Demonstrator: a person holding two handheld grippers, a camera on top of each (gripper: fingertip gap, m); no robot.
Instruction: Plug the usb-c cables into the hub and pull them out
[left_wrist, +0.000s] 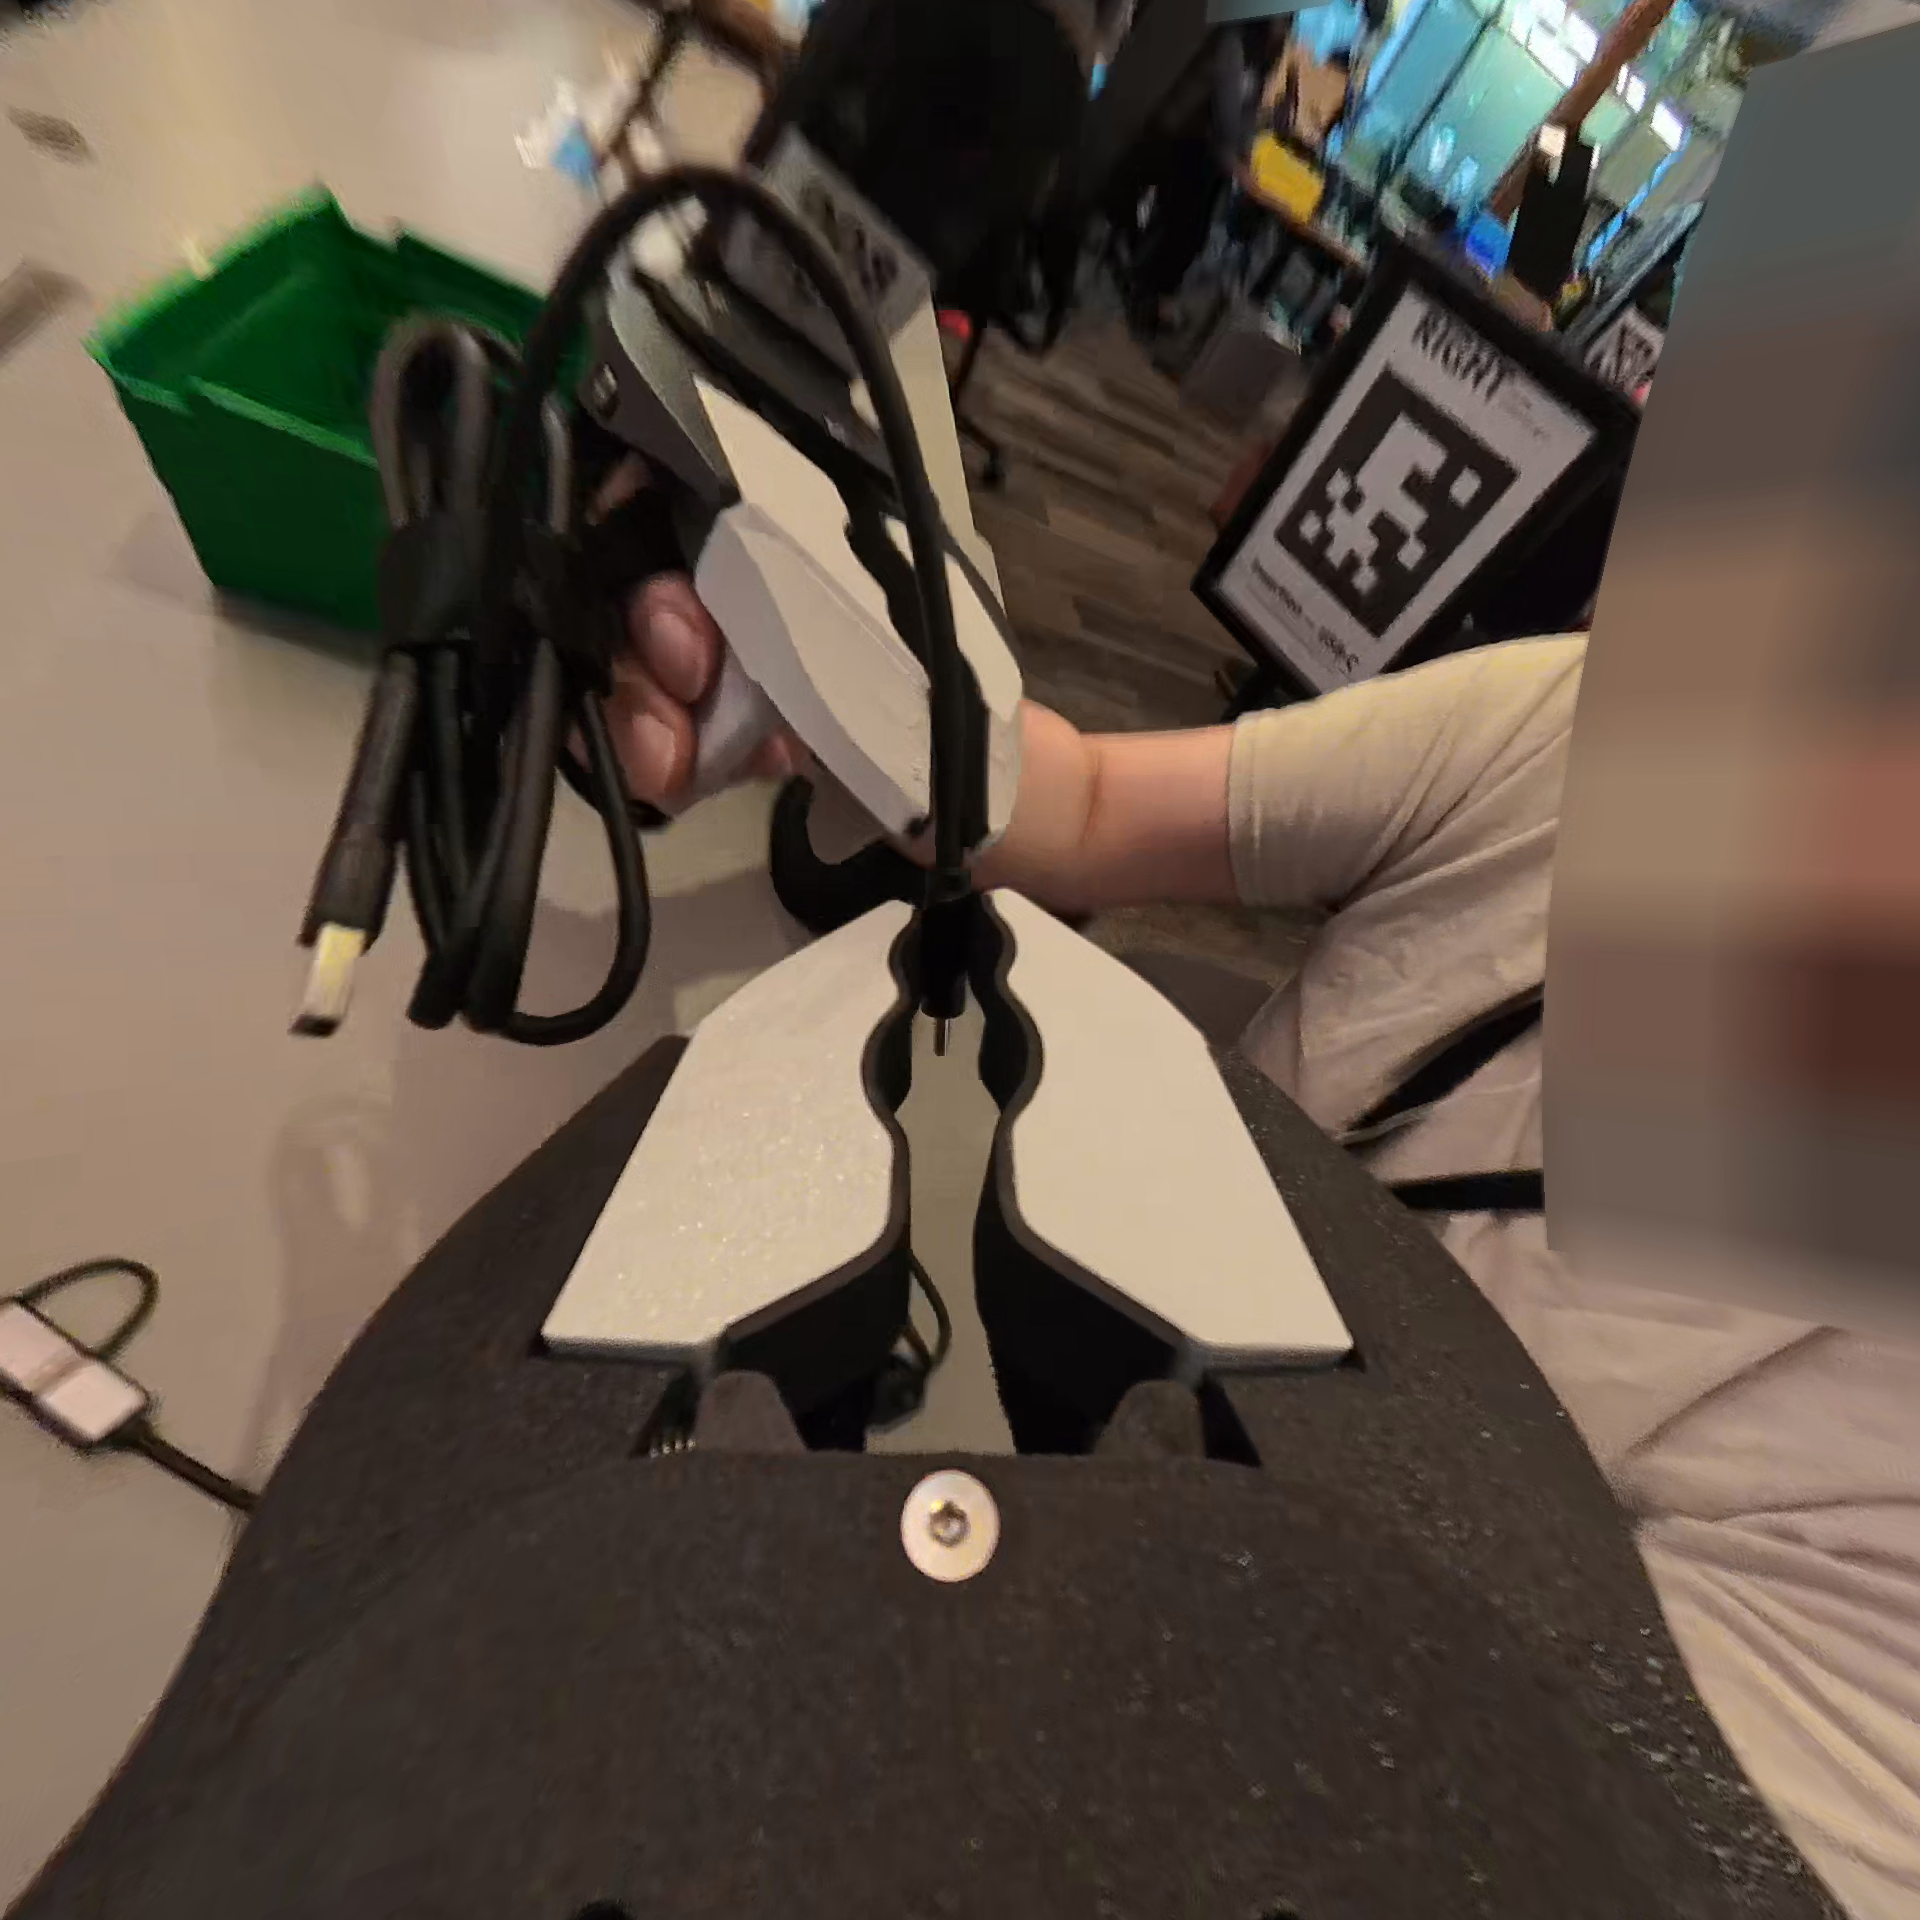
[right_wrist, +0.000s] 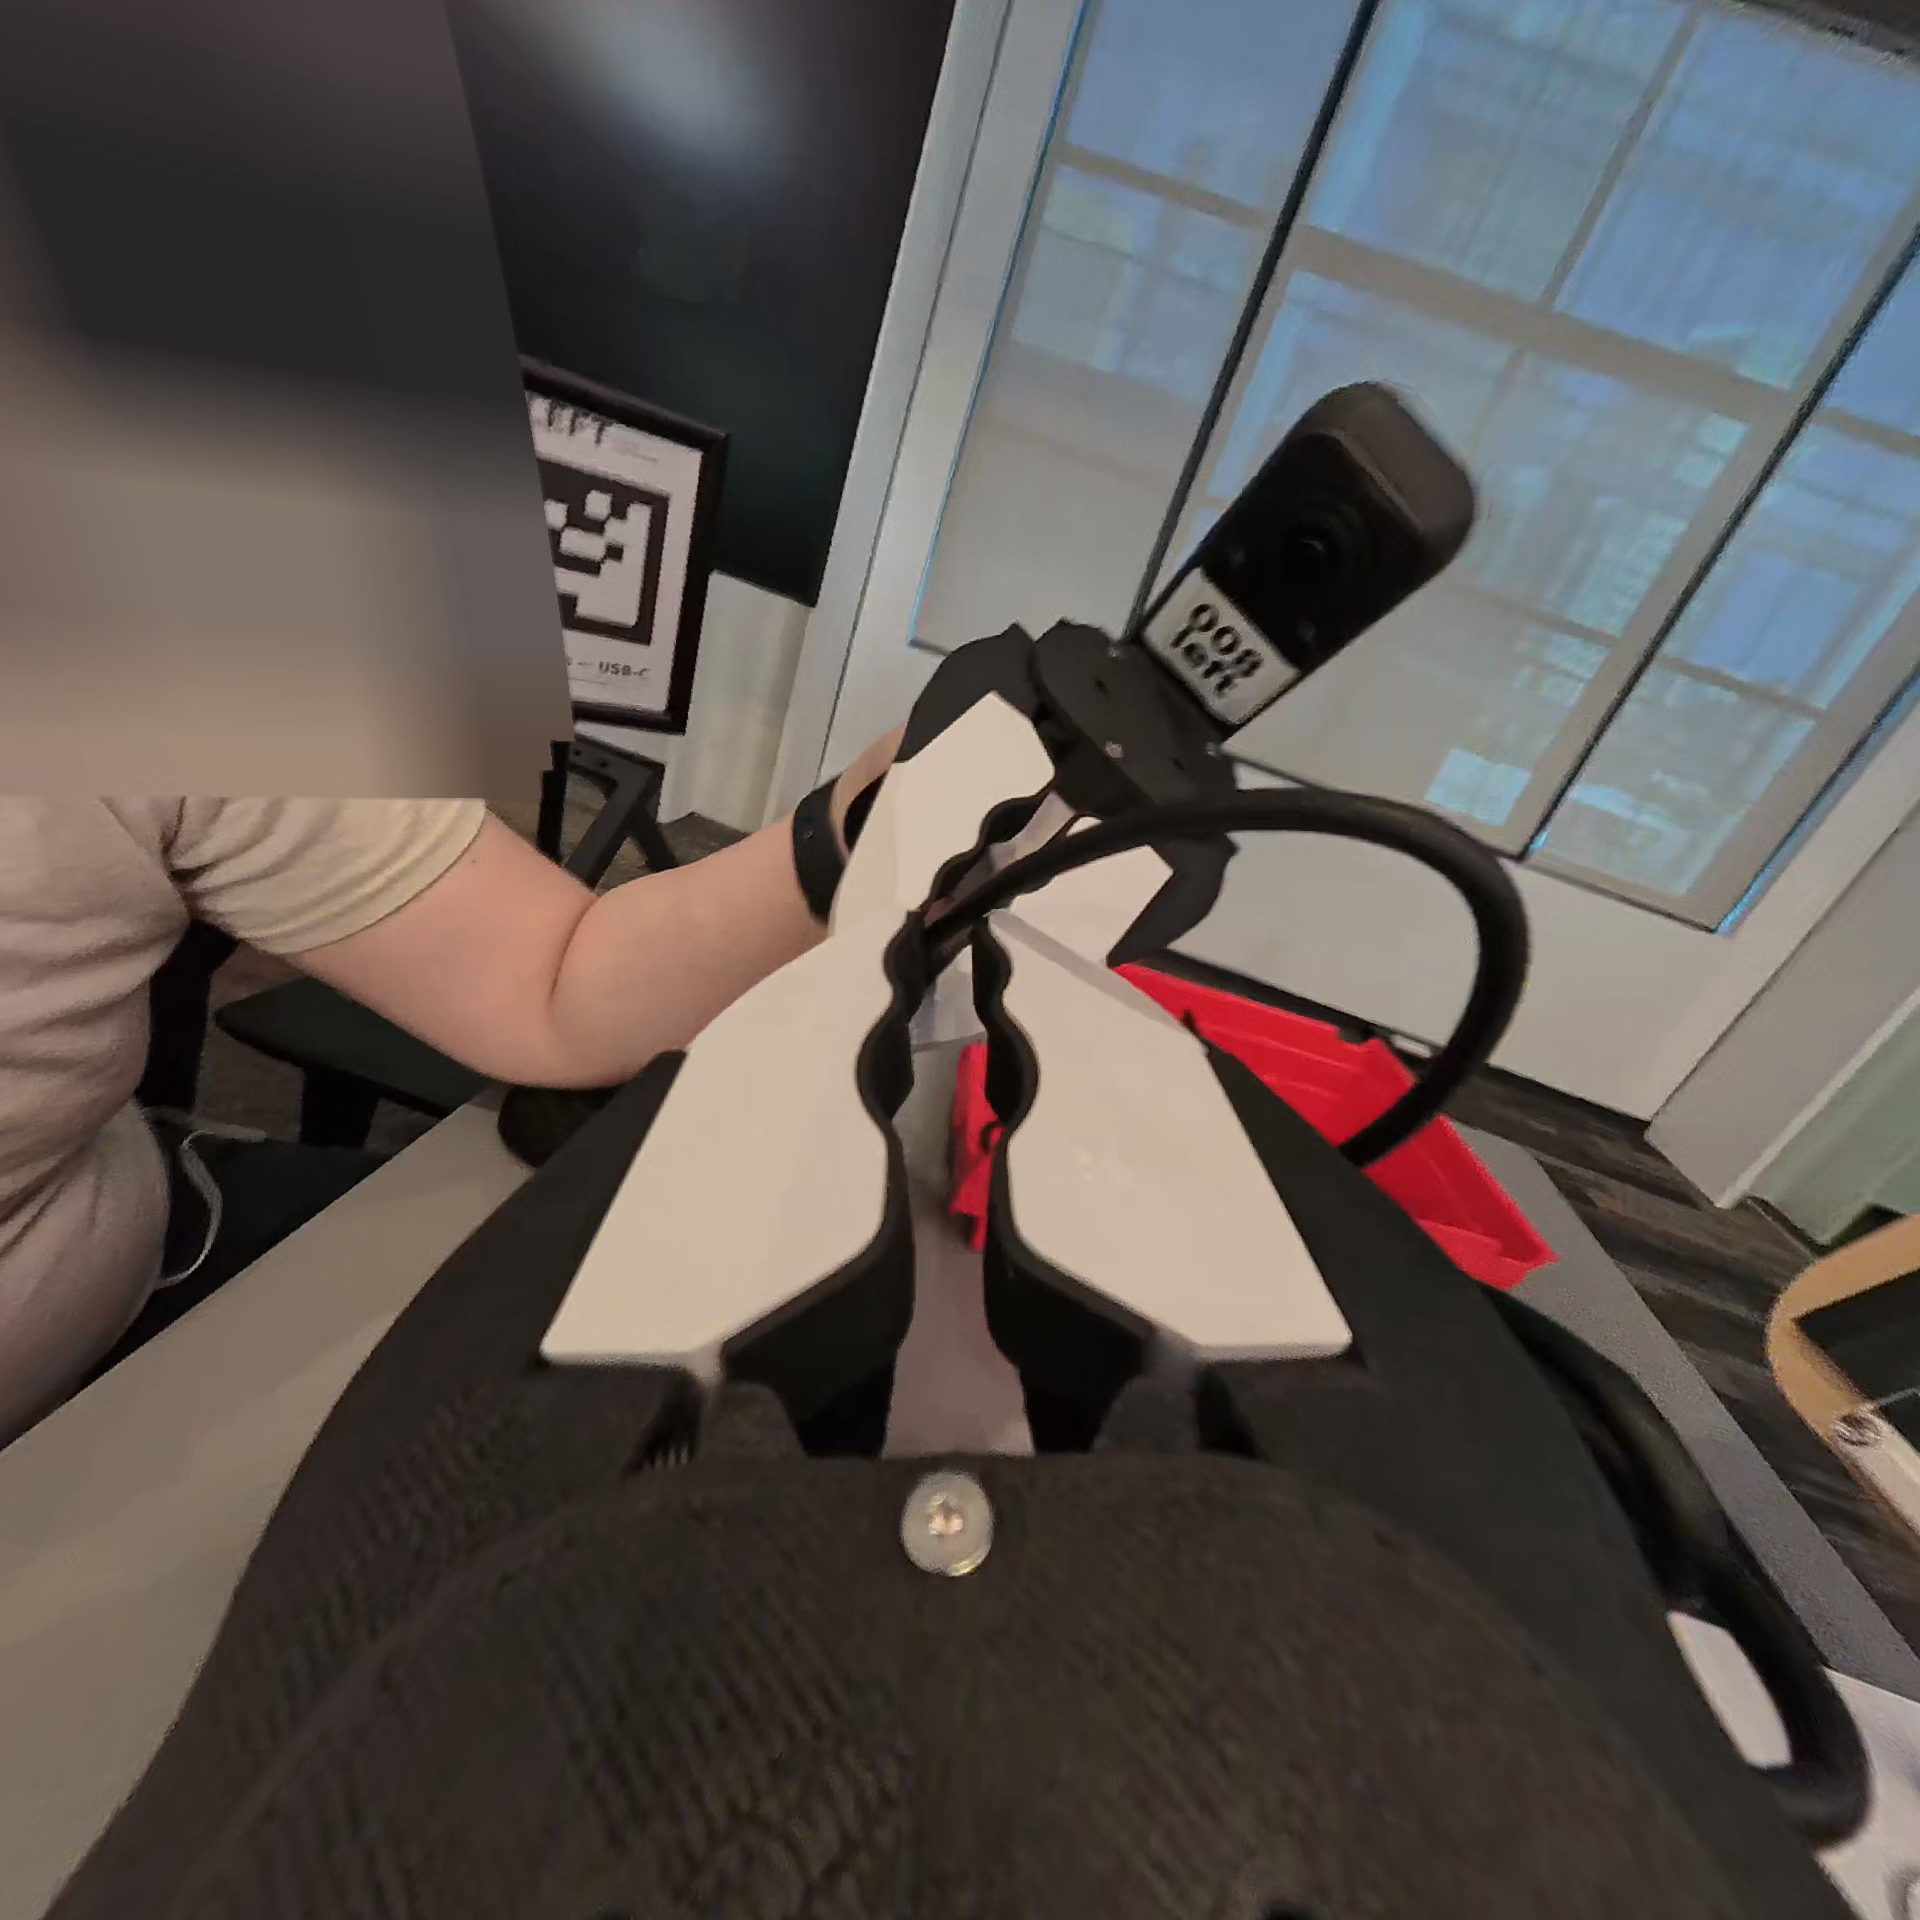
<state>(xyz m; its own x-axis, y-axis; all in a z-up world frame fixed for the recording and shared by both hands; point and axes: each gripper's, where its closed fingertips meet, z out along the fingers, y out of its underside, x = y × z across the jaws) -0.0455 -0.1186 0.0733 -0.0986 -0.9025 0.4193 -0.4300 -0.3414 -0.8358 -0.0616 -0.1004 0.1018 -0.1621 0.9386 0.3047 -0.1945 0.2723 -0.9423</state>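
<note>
Both grippers meet in mid-air: the left gripper (left_wrist: 940, 971) pinches the black cable (left_wrist: 914, 436) just behind its small plug (left_wrist: 940, 1023), while the right gripper (right_wrist: 940, 951) nips the same cable. The hub (left_wrist: 68, 1371) lies on the table (left_wrist: 156, 1091), well apart. This looks like a handover before plugging; next the plug needs lining up with a port.

Even, soft indoor light in both views; cool daylight comes through the window (right_wrist: 1507, 416) (right wrist view). Wide-angle bending warps the edges. Background and green bin (left_wrist: 281, 405) are motion-blurred; the desk (left_wrist: 125, 831) shows faint glare.
</note>
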